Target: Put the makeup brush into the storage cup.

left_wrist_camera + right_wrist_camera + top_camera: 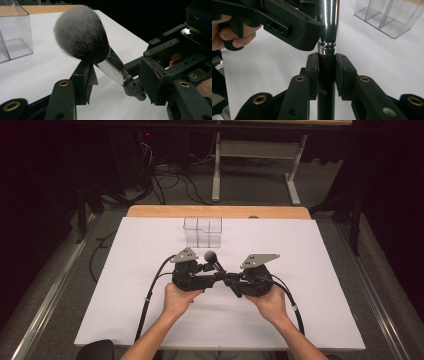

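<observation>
A makeup brush [210,256] with a grey-black bristle head [81,35], a silver ferrule [327,25] and a black handle is held up over the white table between both grippers. My right gripper [327,67] is shut on the black handle just below the ferrule; it comes in from the right [227,279]. My left gripper [117,75] stands open around the ferrule. The ferrule lies close to one pad [85,77], and the other pad [152,77] stays clear of it. In the high view the left gripper [212,270] meets the right one at the table's middle.
A clear plastic organiser [202,231] with several compartments stands empty behind the grippers, seen also as the organiser [15,37] at the left and the organiser [387,17] at the upper right. White sheet [325,295] covers the table; a wooden edge [220,211] runs along the back.
</observation>
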Demonstrator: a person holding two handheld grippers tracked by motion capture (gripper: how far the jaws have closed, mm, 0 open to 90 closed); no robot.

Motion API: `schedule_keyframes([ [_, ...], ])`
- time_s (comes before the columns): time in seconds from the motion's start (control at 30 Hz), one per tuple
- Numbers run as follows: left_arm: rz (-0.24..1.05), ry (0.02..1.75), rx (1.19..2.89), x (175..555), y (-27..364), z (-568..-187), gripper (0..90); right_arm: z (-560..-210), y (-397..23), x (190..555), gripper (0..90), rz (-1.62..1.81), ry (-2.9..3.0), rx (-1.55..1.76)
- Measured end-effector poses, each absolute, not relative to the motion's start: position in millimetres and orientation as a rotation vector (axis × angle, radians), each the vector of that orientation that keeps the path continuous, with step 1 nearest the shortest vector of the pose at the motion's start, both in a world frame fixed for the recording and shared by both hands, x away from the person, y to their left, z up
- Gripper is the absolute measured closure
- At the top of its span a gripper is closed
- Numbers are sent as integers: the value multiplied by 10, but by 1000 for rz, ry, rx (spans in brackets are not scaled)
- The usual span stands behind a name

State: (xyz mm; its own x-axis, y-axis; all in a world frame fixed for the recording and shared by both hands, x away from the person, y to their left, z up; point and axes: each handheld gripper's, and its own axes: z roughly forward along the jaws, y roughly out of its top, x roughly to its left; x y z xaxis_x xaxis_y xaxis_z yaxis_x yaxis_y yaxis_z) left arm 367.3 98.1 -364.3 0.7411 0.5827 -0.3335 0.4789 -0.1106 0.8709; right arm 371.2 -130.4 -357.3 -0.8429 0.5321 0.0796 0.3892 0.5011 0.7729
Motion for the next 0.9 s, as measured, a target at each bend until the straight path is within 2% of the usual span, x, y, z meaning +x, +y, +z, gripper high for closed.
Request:
schedule_keyframes([
  [0.23,103,847,1737,3673,994,-3641,519,-3574,-1294,3711,766,1287,2568,807],
  [0.9,73,857,1743,3678,964,-3675,571,-3576,-1262,3692,766,1295,2567,811],
])
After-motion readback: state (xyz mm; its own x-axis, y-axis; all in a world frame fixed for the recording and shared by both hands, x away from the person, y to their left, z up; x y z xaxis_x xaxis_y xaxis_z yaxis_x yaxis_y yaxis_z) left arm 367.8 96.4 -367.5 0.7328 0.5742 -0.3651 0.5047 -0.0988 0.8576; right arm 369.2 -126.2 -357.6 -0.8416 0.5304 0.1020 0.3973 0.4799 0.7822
